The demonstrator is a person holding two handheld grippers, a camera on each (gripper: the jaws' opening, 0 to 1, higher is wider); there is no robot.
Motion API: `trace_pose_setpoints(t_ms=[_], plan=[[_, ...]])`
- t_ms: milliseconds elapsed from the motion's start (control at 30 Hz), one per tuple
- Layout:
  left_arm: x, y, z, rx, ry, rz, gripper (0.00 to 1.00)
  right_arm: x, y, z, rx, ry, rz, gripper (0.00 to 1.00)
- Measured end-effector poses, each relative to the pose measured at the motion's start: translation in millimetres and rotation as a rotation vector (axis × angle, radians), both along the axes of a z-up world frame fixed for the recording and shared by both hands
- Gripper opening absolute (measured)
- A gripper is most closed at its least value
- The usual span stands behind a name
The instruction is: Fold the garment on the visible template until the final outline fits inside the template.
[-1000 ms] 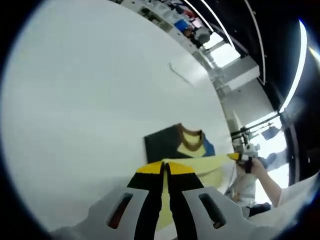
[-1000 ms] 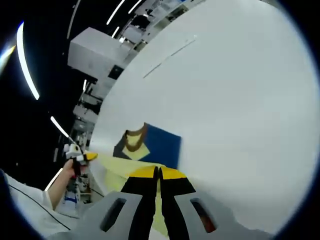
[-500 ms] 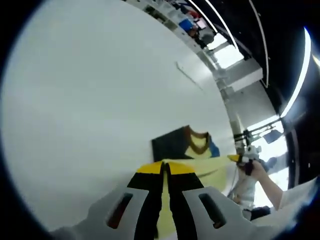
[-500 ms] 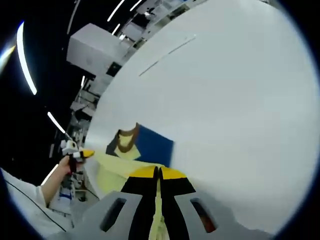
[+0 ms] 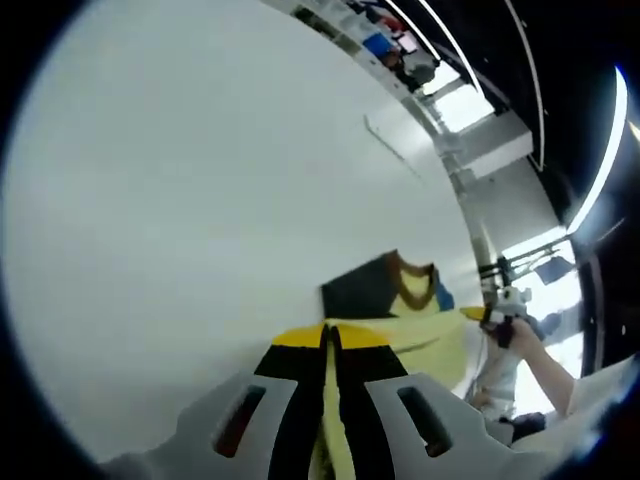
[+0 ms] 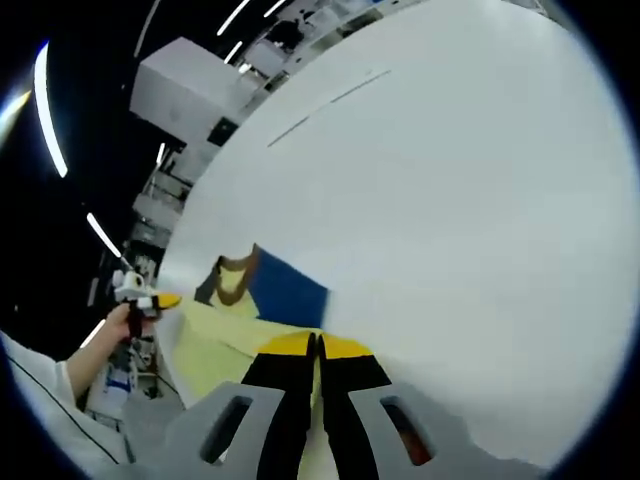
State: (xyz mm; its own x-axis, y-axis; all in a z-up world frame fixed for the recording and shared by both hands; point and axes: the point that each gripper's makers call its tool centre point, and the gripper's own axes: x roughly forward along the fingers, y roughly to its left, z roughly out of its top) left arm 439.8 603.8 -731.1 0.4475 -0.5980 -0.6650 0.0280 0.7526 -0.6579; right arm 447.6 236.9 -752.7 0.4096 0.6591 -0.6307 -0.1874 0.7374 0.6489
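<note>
Left gripper (image 5: pixel 330 345) at lower centre of left gripper view, fingers (image 5: pixel 295 365) closed tight on pale yellow shirt (image 5: pixel 425 335) edge. Right gripper (image 6: pixel 316 350) at lower centre of right gripper view, fingers (image 6: pixel 345 365) likewise pinched on the same soft, thin cloth (image 6: pixel 215 345). Shirt stretched between both, brown collar over dark blue rectangular template (image 6: pixel 285 288), flat on smooth white tabletop (image 6: pixel 450 200). Template right of centre in left gripper view (image 5: pixel 360 290). Person's hand (image 5: pixel 520 335) at right edge there; at left edge in right gripper view (image 6: pixel 120 322).

Soft matt yellow cloth garment (image 5: pixel 425 335) on a smooth, matt white table (image 5: pixel 200 200).
</note>
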Motion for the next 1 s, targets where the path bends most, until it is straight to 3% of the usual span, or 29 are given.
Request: trace_pose_setpoints(t_ms=[633,1000], plan=[[5.3,0.6,-22.4,0.05,0.009,-0.039,0.0,10.3,-1.3,-15.3,-0.035,-0.017,0.017,0.02],[7.0,0.2,-22.8,0.061,-0.003,-0.048,0.0,13.0,-0.2,-14.1,-0.038,-0.03,0.013,0.02]])
